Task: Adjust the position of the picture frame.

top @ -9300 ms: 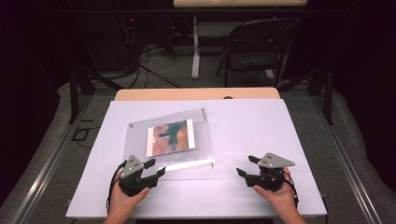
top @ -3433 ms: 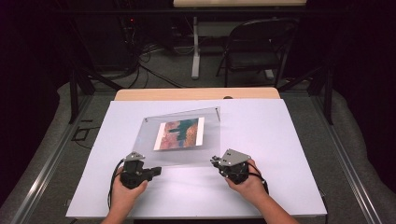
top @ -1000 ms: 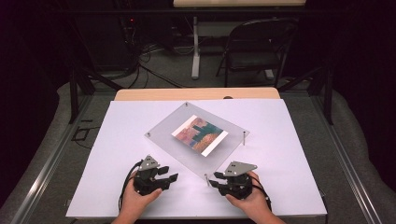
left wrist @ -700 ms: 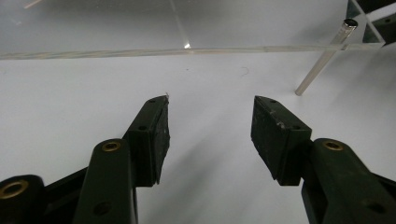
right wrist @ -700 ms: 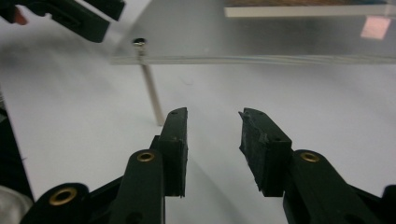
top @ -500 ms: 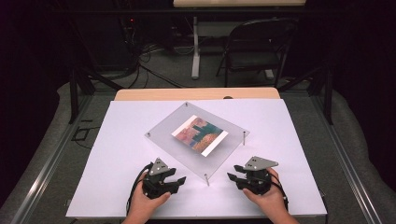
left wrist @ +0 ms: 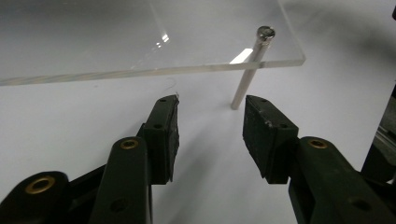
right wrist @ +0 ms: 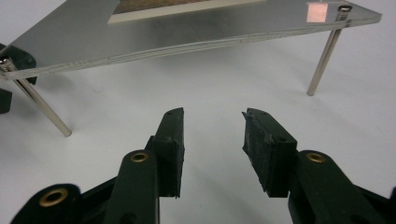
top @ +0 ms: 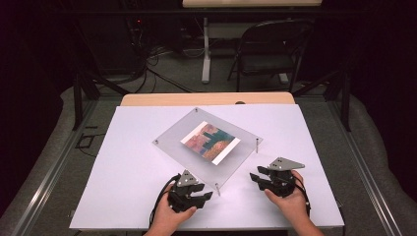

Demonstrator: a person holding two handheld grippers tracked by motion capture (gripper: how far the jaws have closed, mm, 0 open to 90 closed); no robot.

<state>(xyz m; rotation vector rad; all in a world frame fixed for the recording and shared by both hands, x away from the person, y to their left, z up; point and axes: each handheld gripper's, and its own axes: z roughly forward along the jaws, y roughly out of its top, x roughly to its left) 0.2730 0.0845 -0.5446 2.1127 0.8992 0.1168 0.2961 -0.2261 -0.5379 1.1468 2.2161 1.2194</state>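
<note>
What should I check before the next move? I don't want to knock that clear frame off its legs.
1. Left claw open: ok, its jaws stand apart with nothing between them.
2. Right claw open: ok, jaws apart and holding nothing.
3. Clear frame standing level on its metal legs: ok as far as shown; the near leg and two more in the right gripper view reach the white table.
4. Claws clear of the frame: ok, both sit short of its near edge, touching nothing.
5. Picture lying flat on the panel: ok in the high view.
6. Legs screwed tight: cannot tell.
</note>
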